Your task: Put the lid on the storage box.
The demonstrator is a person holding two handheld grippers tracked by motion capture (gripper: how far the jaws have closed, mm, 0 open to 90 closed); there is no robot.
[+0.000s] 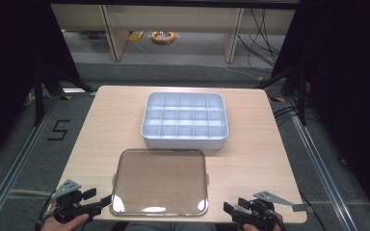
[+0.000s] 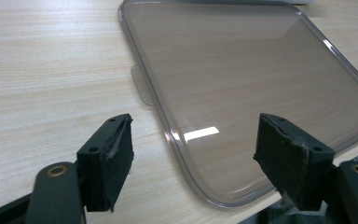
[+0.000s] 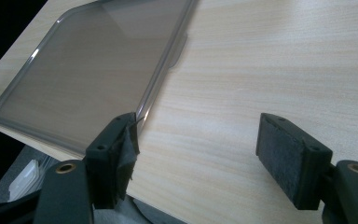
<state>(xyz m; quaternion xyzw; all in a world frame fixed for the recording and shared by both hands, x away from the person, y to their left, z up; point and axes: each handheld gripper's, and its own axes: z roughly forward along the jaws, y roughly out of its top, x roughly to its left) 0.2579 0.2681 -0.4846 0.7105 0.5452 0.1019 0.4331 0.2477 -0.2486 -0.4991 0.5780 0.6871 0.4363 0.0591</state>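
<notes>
White compartment tray [image 1: 185,121] at the middle of the wooden desk [image 1: 101,139] — every cell empty, clear smoky lid [image 1: 160,182] lying flat just in front of it, left hand-held gripper [image 2: 193,161] and right hand-held gripper [image 3: 198,156] both spread wide at the near edge — gripping nothing.

Overhead plus two low lid [image 1: 160,182] close-ups
</notes>
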